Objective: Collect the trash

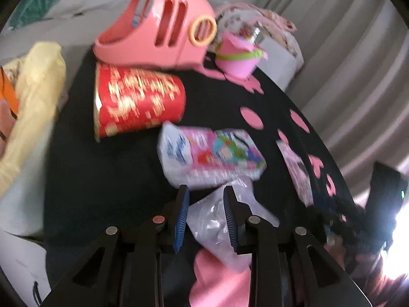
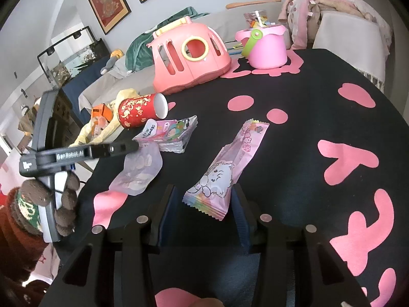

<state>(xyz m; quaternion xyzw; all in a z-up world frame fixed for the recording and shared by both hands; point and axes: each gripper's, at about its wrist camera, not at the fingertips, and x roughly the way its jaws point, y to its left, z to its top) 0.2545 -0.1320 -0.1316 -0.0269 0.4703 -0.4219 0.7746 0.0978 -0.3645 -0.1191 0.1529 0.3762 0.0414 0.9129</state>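
A crumpled clear wrapper (image 1: 212, 220) (image 2: 140, 171) lies on the black cloth between the blue pads of my left gripper (image 1: 205, 189), whose jaws stand apart without pinching it. From the right wrist view, that left gripper (image 2: 133, 147) reaches in over the wrapper's far end. My right gripper (image 2: 204, 188) is open, with the near end of a pink snack wrapper (image 2: 225, 168) (image 1: 296, 171) lying loose between its fingers. Farther back, a red paper cup (image 1: 138, 102) (image 2: 139, 113) lies on its side. A pink tissue packet (image 1: 212, 153) (image 2: 168, 134) sits beside it.
The table wears a black cloth with pink patches (image 2: 306, 117). At its far edge stand a pink toy carrier (image 2: 189, 56) and a pink bucket (image 2: 265, 48). A yellow bag (image 2: 102, 128) hangs off the left edge. A gloved hand (image 2: 66, 199) holds the left gripper.
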